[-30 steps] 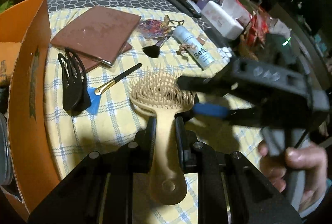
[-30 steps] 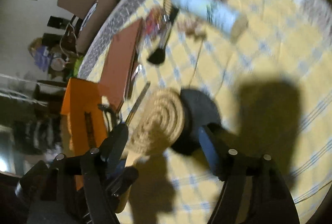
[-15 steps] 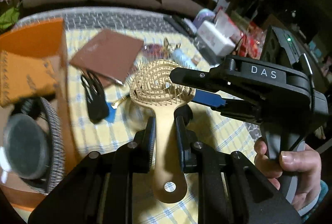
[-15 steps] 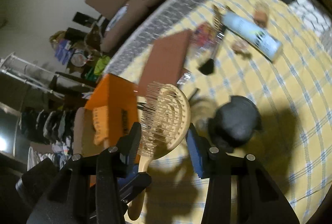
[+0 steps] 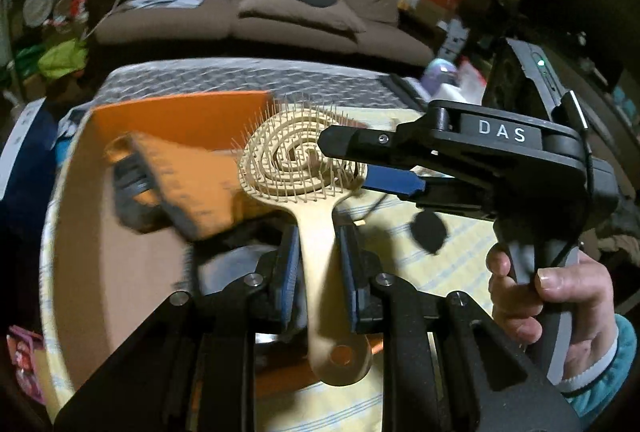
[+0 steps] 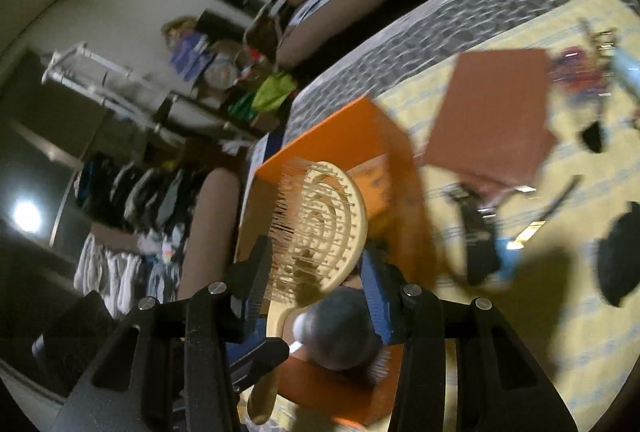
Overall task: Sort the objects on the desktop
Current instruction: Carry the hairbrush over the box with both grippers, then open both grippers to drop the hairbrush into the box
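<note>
My left gripper (image 5: 318, 252) is shut on the handle of a cream spiral hairbrush (image 5: 298, 161) and holds it in the air over the open orange box (image 5: 180, 111). My right gripper (image 6: 316, 260) straddles the brush head (image 6: 324, 220) from the side, jaws apart, one finger (image 5: 360, 145) on each side of it; I cannot tell if they touch. The right gripper's body (image 5: 500, 147) crosses the left wrist view. The orange box (image 6: 340, 135) lies below both, with a dark round brush (image 6: 336, 328) inside.
On the yellow checked tablecloth (image 6: 540, 332) lie a brown notebook (image 6: 492, 111), a black hair claw (image 6: 476, 232), a black round compact (image 6: 620, 252), a makeup brush (image 6: 556, 203) and small trinkets (image 6: 580, 71). A sofa (image 5: 248, 3) stands behind the table.
Both grippers have lifted the hairbrush off the tablecloth and carried it left, over the orange box. The right gripper's fingers stay around the brush head.
</note>
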`<state>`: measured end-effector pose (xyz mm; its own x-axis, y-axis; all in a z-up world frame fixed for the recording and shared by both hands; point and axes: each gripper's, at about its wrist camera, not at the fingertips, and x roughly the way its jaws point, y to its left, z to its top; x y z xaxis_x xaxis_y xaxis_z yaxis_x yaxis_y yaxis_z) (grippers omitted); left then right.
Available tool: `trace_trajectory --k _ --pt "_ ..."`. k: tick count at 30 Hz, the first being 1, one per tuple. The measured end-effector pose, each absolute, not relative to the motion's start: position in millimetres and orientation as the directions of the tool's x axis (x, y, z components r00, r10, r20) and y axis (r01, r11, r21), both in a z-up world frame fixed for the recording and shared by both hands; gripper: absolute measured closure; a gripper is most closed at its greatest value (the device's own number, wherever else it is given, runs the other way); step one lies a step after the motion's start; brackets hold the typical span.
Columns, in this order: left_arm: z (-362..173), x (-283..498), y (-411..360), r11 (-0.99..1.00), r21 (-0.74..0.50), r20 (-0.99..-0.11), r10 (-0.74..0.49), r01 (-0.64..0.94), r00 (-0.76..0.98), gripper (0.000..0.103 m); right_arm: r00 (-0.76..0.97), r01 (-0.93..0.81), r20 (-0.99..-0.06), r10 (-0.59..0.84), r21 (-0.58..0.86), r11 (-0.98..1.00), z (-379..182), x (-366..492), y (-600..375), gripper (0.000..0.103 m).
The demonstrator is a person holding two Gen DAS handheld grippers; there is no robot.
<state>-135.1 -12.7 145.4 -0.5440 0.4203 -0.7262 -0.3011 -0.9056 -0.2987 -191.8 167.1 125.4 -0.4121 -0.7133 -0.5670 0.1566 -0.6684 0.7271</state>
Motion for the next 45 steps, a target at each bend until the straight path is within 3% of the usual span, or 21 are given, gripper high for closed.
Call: trace_trajectory --k 12,20,22,25,36,39,41,43,45 --pt "108.8 -147.9 -83.2 -0.977 -0.098 -0.824 0.186 -0.188 -0.535 0.084 -0.291 0.277 -0.632 -0.719 0.663 -0.695 94.1 -210.6 54.4 0.057" --pt "91.3 -159.1 -94.6 -0.987 -0.045 -0.861 0.116 -0.153 -0.495 0.085 -0.231 0.303 -0.673 -0.702 0.636 -0.709 73.3 -215.8 25.7 0.055" --pt "88.7 -160.9 -92.6 -0.988 -0.024 -0.871 0.095 -0.152 -0.482 0.097 -0.228 0.314 -0.702 -0.675 0.603 -0.733 68.8 -214.6 18.7 0.055" --pt "84.7 -160.3 -88.1 -0.988 0.047 -0.880 0.028 -0.145 -0.474 0.097 -0.225 0.331 -0.753 -0.618 0.537 -0.775 62.3 -212.5 10.4 0.054" --pt "95.0 -158.2 -104.5 -0.995 -0.047 -0.870 0.085 -0.089 -0.486 0.097 -0.261 0.357 -0.803 -0.535 0.435 -0.827 86.3 -202.1 21.5 0.048" --pt "96.8 -157.4 -104.7 -0.995 -0.059 -0.868 0.092 -0.083 -0.487 0.096 -0.283 0.364 -0.797 -0.534 0.426 -0.828 96.2 -199.4 28.5 0.042" --pt "97.3 -158.3 -105.6 -0.994 -0.080 -0.867 0.108 -0.078 -0.487 0.093 -0.284 0.367 -0.796 -0.535 0.425 -0.827 99.6 -197.1 32.2 0.040" --pt "99.4 -157.1 -104.8 -0.992 -0.096 -0.863 0.122 -0.076 -0.491 0.079 -0.287 0.370 -0.797 -0.532 0.420 -0.829 102.0 -194.7 35.6 0.040" --pt "102.5 -155.9 -103.1 -0.992 -0.103 -0.857 0.126 -0.074 -0.500 0.073 -0.288 0.373 -0.800 -0.526 0.413 -0.831 103.4 -193.2 39.1 0.037"
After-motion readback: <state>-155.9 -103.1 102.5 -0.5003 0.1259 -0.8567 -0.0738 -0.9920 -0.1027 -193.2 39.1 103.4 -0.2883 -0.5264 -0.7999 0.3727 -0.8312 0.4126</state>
